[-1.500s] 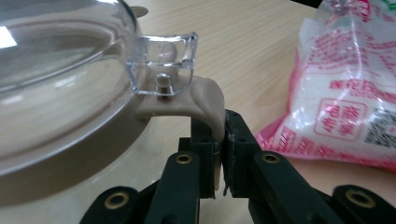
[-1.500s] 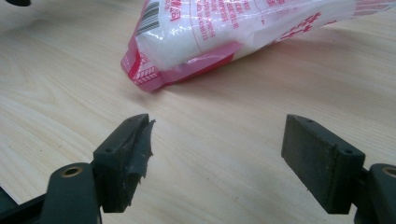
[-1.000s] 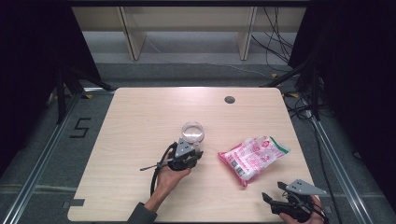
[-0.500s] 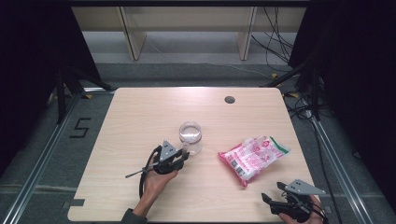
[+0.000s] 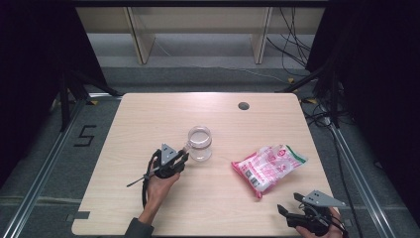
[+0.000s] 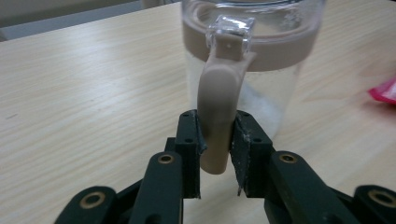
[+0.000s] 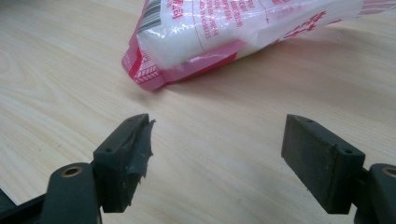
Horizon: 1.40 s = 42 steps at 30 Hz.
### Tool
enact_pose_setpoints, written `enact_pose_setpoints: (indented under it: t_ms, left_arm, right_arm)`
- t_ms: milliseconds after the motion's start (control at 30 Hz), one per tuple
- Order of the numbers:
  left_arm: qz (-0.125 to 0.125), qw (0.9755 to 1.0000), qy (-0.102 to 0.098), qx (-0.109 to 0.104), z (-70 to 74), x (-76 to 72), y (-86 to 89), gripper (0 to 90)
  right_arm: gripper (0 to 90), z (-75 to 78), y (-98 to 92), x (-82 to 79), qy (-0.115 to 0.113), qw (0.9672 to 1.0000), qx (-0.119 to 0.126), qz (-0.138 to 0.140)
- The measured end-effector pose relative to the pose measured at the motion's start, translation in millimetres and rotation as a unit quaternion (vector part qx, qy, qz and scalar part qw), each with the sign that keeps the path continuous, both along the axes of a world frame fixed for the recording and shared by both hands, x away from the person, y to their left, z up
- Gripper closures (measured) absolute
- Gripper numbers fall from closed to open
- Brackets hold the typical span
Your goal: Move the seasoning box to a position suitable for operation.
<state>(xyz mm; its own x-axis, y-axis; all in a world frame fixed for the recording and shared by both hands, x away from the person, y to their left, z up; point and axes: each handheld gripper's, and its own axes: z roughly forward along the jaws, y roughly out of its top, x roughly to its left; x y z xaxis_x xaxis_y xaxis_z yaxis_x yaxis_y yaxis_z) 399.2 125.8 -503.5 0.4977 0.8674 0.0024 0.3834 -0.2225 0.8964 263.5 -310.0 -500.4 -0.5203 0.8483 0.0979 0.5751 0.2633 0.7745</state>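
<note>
Bench [image 5: 148, 114]: pale wood, carries all items. Red-and-white bag [image 5: 270, 166] lies flat on the right half, well apart from the jar. Clear jar [image 5: 200, 144] with tan lid band stands upright near bench centre; its tan latch handle [image 6: 218, 116] hangs down the side. Left gripper [image 5: 184, 154] just beside jar, pinching the latch handle; jaws have just been opening slightly. Right gripper [image 5: 289, 214] at near bench edge, spread wide, nothing between jaws.

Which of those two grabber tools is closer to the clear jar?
The left. Its fingers flank the jar's beige handle, one on each side. The right gripper sits open at the table's near right corner, beyond the pink bag.
</note>
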Motion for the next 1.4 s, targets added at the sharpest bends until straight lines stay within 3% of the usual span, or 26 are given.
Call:
enact_pose_setpoints:
  t_ms: [33,167,233,267,300,367,400,467,500,533,600,667,800,833,900,1167,1267,1367,1400]
  left_arm:
    - [0.008,1.0000,0.000,0.000,-0.1,4.6,2.2,74.0]
    - [0.027,0.9996,0.002,0.007,1.4,14.2,6.3,75.4]
    - [0.031,0.9995,0.004,0.004,1.0,19.3,7.7,76.2]
    - [0.030,0.9995,0.006,0.008,1.9,21.9,9.3,76.7]
    - [0.030,0.9995,0.006,0.008,1.9,21.9,9.3,77.2]
    - [0.038,0.9993,0.009,-0.001,1.4,26.2,10.5,77.6]
    - [0.040,0.9991,0.010,0.001,1.4,29.2,10.9,78.6]
    - [0.039,0.9992,0.012,0.005,1.6,31.7,10.4,79.0]
    - [0.039,0.9991,0.018,-0.001,1.2,33.1,9.9,78.3]
    - [0.042,0.9989,0.020,-0.003,0.9,34.4,9.5,75.8]
    - [0.040,0.9989,0.022,0.012,0.5,37.7,9.8,72.0]
    - [0.046,0.9986,0.024,0.010,-0.4,41.1,8.1,70.3]
    - [0.042,0.9987,0.024,0.016,0.5,44.6,4.8,78.0]
    - [0.045,0.9984,0.018,0.030,0.5,45.9,1.1,78.6]
    - [0.049,0.9983,0.016,0.028,0.1,46.6,-0.2,79.4]
    - [0.014,0.9995,0.012,0.024,-0.5,43.9,-8.4,79.4]
    - [0.007,0.9994,0.008,0.032,-0.1,41.3,-11.6,79.6]
    - [0.000,0.9997,0.006,0.022,-1.3,37.3,-16.0,79.7]
    - [-0.004,0.9998,0.006,0.019,-1.7,35.1,-18.2,79.7]
  right_arm:
    - [24.9,0.9,0.8,-1.9,0.010,0.9999,-0.001,-0.004]
    - [24.9,1.3,1.3,-2.1,0.011,0.9999,0.000,-0.005]
    - [24.9,0.6,2.1,-2.4,0.010,0.9999,0.003,-0.006]
    - [24.9,-0.1,-0.3,0.1,-0.006,1.0000,-0.004,0.006]
    - [24.9,-0.1,-0.3,0.1,-0.006,1.0000,-0.004,0.006]
    - [24.9,1.8,2.1,-3.2,0.015,0.9998,0.005,-0.009]
    - [24.9,0.1,-0.1,0.0,-0.004,1.0000,-0.003,0.007]
    - [24.9,0.2,0.0,0.0,-0.003,1.0000,-0.002,0.007]
    - [24.9,1.3,2.8,-3.2,0.014,0.9998,0.007,-0.008]
    - [24.9,1.0,2.4,-2.3,0.008,1.0000,0.004,-0.003]
    - [24.9,1.3,2.5,-3.0,0.017,0.9998,0.002,-0.003]
    - [25.0,1.1,3.2,-3.0,0.014,0.9999,0.006,-0.005]
    - [25.0,0.5,3.7,-2.8,0.017,0.9998,0.003,-0.004]
    - [25.1,0.0,1.4,-0.5,0.005,1.0000,-0.003,0.007]
    - [25.1,0.3,0.7,-0.1,0.003,0.9999,-0.007,0.007]
    - [25.2,0.0,0.3,-0.1,0.004,0.9999,-0.007,0.008]
    - [25.2,0.4,0.4,-0.4,0.003,1.0000,0.000,0.006]
    - [25.2,0.7,0.4,-0.8,0.009,0.9999,-0.003,0.003]
    - [25.2,1.2,2.2,-2.9,0.021,0.9997,0.005,-0.008]
